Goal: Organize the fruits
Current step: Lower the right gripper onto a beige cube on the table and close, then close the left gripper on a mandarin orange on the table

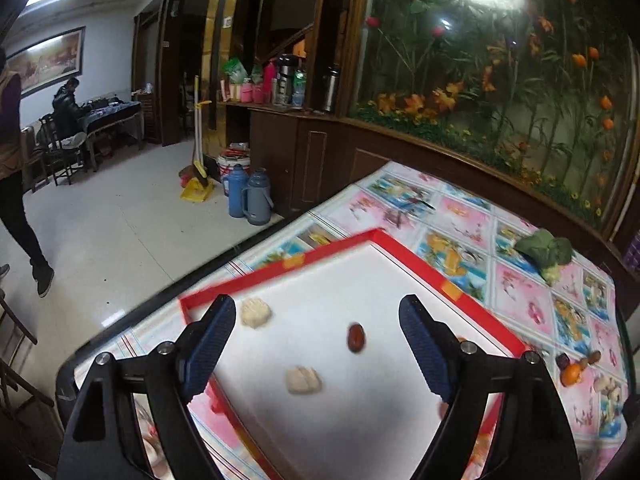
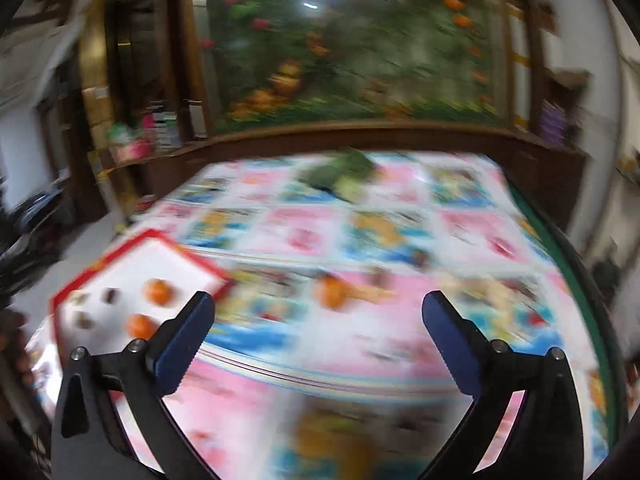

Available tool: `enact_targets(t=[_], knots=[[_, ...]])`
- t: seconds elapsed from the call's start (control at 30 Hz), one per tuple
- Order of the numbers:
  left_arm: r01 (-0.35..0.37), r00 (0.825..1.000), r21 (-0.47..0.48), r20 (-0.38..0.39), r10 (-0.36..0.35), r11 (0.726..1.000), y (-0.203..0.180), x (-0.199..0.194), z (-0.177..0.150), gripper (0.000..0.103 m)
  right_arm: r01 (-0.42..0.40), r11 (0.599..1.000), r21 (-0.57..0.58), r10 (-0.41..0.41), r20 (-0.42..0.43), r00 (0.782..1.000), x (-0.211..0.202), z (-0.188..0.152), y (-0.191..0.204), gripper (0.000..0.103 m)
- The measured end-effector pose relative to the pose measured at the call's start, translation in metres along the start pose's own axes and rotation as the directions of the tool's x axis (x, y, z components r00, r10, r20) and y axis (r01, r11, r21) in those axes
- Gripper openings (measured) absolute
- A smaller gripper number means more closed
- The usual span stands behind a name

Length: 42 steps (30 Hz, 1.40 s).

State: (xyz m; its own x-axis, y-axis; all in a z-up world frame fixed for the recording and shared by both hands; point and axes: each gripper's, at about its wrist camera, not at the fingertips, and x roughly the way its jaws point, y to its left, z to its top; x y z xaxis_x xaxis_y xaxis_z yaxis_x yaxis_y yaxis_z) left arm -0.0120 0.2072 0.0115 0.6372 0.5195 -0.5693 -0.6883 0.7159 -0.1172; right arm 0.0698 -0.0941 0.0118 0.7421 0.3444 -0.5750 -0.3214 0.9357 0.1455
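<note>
Both claws spread wide above the patterned tablecloth (image 2: 320,364).
Left gripper (image 1: 316,344) hovers over the red-rimmed white tray (image 1: 404,246) holding a glossy red date (image 1: 355,337); right gripper (image 2: 318,330) holds nothing.

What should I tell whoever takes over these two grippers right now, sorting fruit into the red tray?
Left gripper: open, empty, above the red-rimmed white tray.
Right gripper: open, empty, above the patterned tablecloth.
Done: tray holds two pale walnuts, a dark red date and two orange tangerines.
Left: a third tangerine on the cloth, plus small dates and nuts nearby. The green leafy vegetable sits at the far side.
</note>
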Motion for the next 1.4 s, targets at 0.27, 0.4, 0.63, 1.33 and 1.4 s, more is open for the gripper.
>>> enact_targets(t=[0.27, 0.4, 0.63, 1.33, 1.4], knots=[[0.18, 0.983, 0.183, -0.082, -0.167, 0.967, -0.083, -0.013, -0.042, 0.084, 0.139, 0.972, 0.19, -0.11, -0.155, 0.982, 0.023, -0.023, -0.121, 0.101], [0.269, 0.96, 0.253, -0.143, -0.239, 0.929, -0.127, -0.012, -0.061, 0.084, 0.141, 0.975, 0.169, -0.111, -0.177, 0.978, 0.041, -0.012, -0.141, 0.09], [0.361, 0.926, 0.319, -0.231, -0.297, 0.876, -0.182, 0.002, -0.085, 0.084, 0.168, 0.98, 0.111, -0.14, -0.219, 0.966, 0.082, 0.001, -0.152, 0.067], [0.353, 0.928, 0.458, -0.282, -0.244, 0.816, -0.293, 0.032, -0.103, 0.027, 0.102, 0.977, 0.186, -0.061, -0.216, 0.975, 0.09, 0.006, -0.169, 0.029], [0.38, 0.917, 0.454, -0.299, -0.264, 0.805, -0.286, 0.03, -0.101, 0.027, 0.103, 0.979, 0.178, -0.064, -0.211, 0.975, 0.089, 0.006, -0.168, 0.029]])
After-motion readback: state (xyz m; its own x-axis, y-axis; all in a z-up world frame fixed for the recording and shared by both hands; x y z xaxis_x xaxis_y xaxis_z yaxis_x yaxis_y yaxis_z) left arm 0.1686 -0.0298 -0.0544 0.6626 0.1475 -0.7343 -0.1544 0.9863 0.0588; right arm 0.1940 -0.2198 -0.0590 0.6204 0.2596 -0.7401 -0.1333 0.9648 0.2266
